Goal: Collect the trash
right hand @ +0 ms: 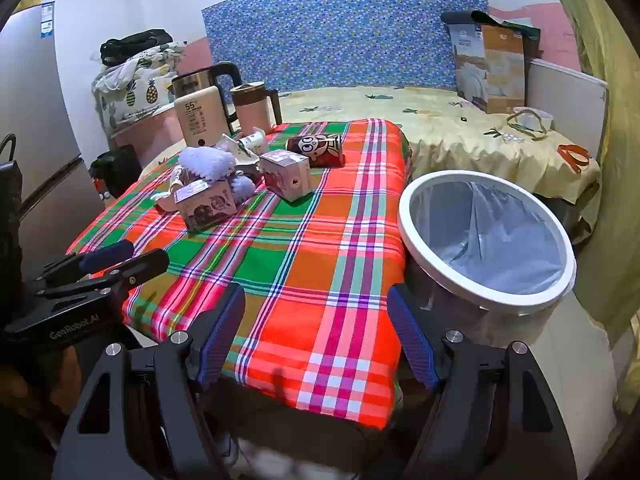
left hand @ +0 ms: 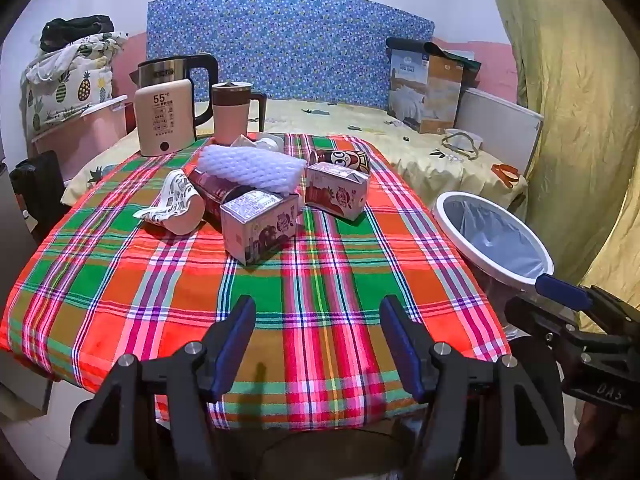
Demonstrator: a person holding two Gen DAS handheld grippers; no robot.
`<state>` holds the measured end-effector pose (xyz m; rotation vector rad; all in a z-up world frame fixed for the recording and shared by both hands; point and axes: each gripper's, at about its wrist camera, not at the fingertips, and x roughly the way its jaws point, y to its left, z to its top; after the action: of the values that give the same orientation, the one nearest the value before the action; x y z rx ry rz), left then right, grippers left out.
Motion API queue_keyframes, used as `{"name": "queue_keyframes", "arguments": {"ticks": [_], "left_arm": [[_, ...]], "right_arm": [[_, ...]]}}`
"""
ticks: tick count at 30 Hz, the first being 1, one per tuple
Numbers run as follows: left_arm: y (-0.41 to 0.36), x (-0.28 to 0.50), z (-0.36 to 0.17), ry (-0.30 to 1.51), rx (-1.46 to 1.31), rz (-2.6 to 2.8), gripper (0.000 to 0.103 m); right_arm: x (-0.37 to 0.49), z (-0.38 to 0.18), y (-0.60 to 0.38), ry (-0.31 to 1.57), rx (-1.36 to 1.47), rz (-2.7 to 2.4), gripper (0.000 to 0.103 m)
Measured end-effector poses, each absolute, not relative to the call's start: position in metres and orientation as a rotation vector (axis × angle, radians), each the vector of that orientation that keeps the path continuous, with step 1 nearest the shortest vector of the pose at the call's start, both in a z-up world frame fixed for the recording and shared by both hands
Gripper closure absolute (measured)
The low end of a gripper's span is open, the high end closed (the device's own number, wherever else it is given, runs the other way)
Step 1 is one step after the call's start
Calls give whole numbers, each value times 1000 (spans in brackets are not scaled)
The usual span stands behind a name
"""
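Both my jaws stand wide open and hold nothing. Ahead of my left gripper lie milk cartons on the worktop; the bin is just beyond my right gripper.

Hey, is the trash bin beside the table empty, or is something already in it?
Empty, as far as visible: inside the trash bin only its plastic liner shows.

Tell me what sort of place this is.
Most likely a small bedroom in a home: a bed with a floral headboard stands behind the plaid-covered table, and a fridge stands against the wall.
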<state>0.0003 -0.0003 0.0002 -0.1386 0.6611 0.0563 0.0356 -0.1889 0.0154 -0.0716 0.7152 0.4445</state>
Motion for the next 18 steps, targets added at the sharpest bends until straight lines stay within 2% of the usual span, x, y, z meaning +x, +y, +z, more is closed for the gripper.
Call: {"name": "queue_keyframes", "arguments": {"ticks": [18], "left_arm": [[-1, -2, 0, 651, -140, 52, 37]], "right_arm": [[36, 15, -187, 713, -73, 446, 29]]}}
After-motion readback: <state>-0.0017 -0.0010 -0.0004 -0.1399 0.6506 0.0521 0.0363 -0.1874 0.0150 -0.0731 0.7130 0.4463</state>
